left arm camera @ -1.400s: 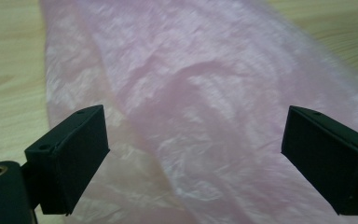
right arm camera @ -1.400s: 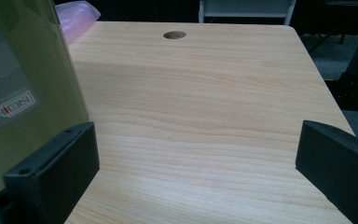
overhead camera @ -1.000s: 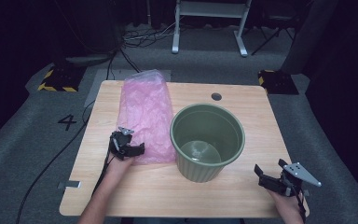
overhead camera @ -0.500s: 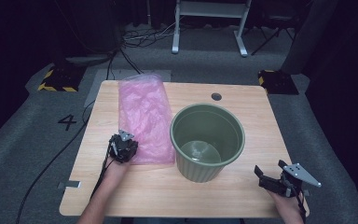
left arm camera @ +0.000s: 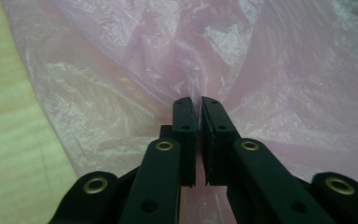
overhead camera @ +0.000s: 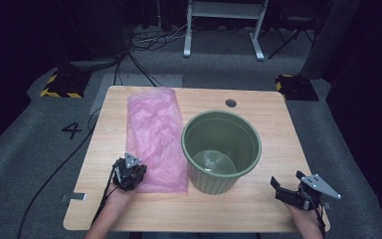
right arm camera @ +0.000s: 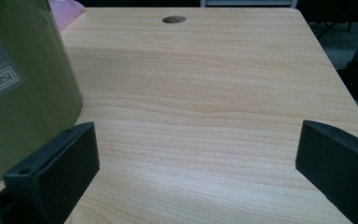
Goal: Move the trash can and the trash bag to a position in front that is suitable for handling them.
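A wooden counter point(overhead camera: 258, 107) is set on grey carpet. The pink plastic bag point(overhead camera: 156, 137) beside the green bucket point(overhead camera: 221, 149) is pinched by the left tool point(left arm camera: 200, 105). The right tool point(right arm camera: 196, 154) is held wide open, gripping nothing.

- Wooden table point(overhead camera: 258, 104), centre frame; round hole point(overhead camera: 231, 103) near its far edge.
- Grey carpet point(overhead camera: 40, 149); numeral "4" point(overhead camera: 72, 130) at left.
- White stand legs point(overhead camera: 224, 30), top centre.

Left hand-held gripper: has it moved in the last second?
Yes. The left hand-held gripper slid toward the table's near edge, onto the pink bag's near corner.
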`<action>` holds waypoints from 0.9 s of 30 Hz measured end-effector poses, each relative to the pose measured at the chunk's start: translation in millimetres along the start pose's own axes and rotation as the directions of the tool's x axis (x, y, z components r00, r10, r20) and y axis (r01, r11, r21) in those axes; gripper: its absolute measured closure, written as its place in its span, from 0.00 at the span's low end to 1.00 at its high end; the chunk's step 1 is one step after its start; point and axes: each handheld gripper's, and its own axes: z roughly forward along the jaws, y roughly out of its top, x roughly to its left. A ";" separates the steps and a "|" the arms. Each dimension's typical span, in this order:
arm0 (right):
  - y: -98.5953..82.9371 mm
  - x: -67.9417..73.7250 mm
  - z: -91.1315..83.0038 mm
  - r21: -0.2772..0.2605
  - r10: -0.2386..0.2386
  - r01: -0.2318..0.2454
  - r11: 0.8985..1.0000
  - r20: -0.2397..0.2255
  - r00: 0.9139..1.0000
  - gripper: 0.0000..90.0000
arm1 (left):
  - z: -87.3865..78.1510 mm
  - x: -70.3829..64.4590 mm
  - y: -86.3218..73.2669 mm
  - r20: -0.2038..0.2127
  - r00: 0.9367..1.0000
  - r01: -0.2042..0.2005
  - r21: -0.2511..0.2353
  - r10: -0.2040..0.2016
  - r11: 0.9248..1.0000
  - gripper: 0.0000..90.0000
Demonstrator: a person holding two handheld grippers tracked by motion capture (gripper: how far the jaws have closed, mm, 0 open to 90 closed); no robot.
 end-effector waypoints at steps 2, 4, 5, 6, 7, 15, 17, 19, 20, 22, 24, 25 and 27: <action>-0.9 -0.6 -0.4 -0.016 -0.011 0.011 1.000 0.012 1.000 0.00 | -6.4 -5.1 -8.3 -0.002 1.000 -0.005 0.004 0.005 1.000 0.94; -1.8 -2.1 0.2 -0.016 -0.004 0.005 1.000 0.014 1.000 0.00 | -17.7 -12.5 -18.5 -0.009 1.000 -0.006 0.009 0.006 1.000 0.96; -1.8 -2.1 0.2 -0.016 -0.004 0.005 1.000 0.014 1.000 0.00 | -17.7 -12.5 -18.5 -0.009 1.000 -0.006 0.009 0.006 1.000 0.96; -2.3 -2.4 0.3 -0.016 -0.004 0.005 1.000 0.015 1.000 0.00 | -23.4 -16.2 -23.7 -0.013 1.000 -0.004 0.007 0.004 1.000 0.96; -2.7 -2.6 0.0 -0.017 -0.006 0.006 1.000 0.016 1.000 0.00 | -26.8 -18.4 -27.2 -0.005 1.000 -0.002 0.010 0.002 1.000 0.97; -3.0 -1.5 -4.3 -0.037 -0.021 0.022 0.999 0.021 1.000 0.00 | -61.0 -41.2 -56.4 0.002 1.000 0.009 -0.026 -0.009 1.000 0.97; -3.1 -1.3 -4.3 -0.037 -0.021 0.022 0.999 0.022 1.000 0.00 | -65.6 -43.9 -60.0 0.004 1.000 0.003 -0.033 -0.003 0.999 0.97; -2.8 -0.2 -3.9 -0.036 -0.017 0.017 0.999 0.017 1.000 0.00 | -69.4 -46.0 -63.4 0.010 1.000 0.006 -0.040 -0.006 0.999 0.96; -2.8 -0.2 -3.9 -0.036 -0.017 0.017 0.999 0.017 1.000 0.00 | -69.4 -46.0 -63.4 0.010 1.000 0.006 -0.040 -0.006 0.999 0.95; -3.0 1.4 -3.0 -0.030 -0.023 0.023 0.999 0.013 1.000 0.00 | -69.1 -42.5 -64.0 0.022 0.999 0.027 -0.038 -0.026 0.999 0.93; -3.6 1.6 -2.6 -0.027 -0.025 0.025 0.999 0.013 1.000 0.00 | -68.8 -40.9 -64.0 0.035 0.998 0.045 -0.040 -0.044 0.998 0.88; -3.8 1.4 -2.5 -0.026 -0.024 0.025 0.999 0.014 1.000 0.00 | -68.9 -39.4 -63.7 0.037 0.998 0.044 -0.043 -0.043 0.998 0.86; -4.4 0.4 -2.6 -0.025 -0.019 0.019 1.000 0.015 1.000 0.00 | -69.0 -39.2 -63.2 0.033 0.998 0.051 -0.039 -0.050 0.998 0.72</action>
